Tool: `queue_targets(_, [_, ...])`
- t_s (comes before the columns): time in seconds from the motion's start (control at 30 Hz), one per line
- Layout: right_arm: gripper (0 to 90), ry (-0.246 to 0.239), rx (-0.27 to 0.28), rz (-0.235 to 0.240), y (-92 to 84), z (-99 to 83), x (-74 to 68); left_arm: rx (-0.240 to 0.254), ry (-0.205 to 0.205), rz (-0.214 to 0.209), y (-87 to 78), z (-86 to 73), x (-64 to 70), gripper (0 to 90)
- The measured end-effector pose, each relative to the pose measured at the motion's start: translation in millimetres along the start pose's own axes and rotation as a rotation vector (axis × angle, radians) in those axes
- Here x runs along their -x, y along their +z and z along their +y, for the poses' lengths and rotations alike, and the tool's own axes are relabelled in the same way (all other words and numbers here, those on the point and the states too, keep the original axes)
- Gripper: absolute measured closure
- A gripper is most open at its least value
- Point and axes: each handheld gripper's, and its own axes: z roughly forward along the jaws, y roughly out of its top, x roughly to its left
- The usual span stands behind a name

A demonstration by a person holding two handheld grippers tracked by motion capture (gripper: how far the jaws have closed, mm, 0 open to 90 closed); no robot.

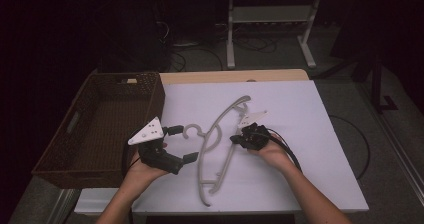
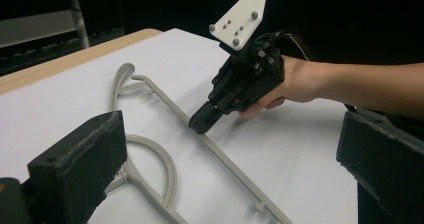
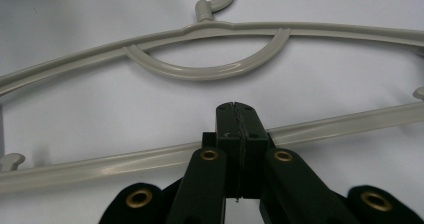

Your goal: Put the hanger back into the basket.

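The right tongs (image 1: 235,139) sit just right of centre in the high view, their 2 jaws pressed flat together with nothing between them. In the right gripper view the closed tips lie over the lower bar of the hanger (image 3: 350,121); whether they touch it I cannot tell. In the left gripper view these same tongs (image 2: 200,124) point down at that bar from the upper right of the frame.

The left tongs (image 1: 183,144) are left of centre in the high view — jaws spread wide and holding nothing, with the hanger's hook (image 1: 192,130) just beside the upper jaw.

The grey plastic hanger (image 1: 212,149) lies flat on the white worktop (image 1: 310,134), running from the centre down toward the lower middle of the frame. A brown woven basket (image 1: 150,91) stands at the left edge of the worktop.
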Motion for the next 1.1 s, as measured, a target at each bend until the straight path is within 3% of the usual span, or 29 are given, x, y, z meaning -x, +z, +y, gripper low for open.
queue_targets(0.6, [89.6, 0.0, -0.048, -0.013, 7.7, -7.2, 0.8, -0.023, 0.002, 0.008, 4.3, -2.1, 1.9, 0.0])
queue_targets(0.9, [89.6, 0.002, -0.047, -0.014, 7.9, -7.4, 0.5, -0.116, -0.024, 0.039, 24.0, -18.6, 2.5, 0.0])
queue_targets(0.97, [89.6, 0.0, -0.047, -0.015, 7.9, -7.4, 0.5, -0.172, -0.022, 0.057, 34.0, -27.2, 1.8, 0.0])
queue_targets(1.1, [89.6, -0.002, -0.048, -0.015, 8.0, -7.4, 0.4, -0.229, -0.038, 0.074, 44.5, -36.2, -2.0, 0.0])
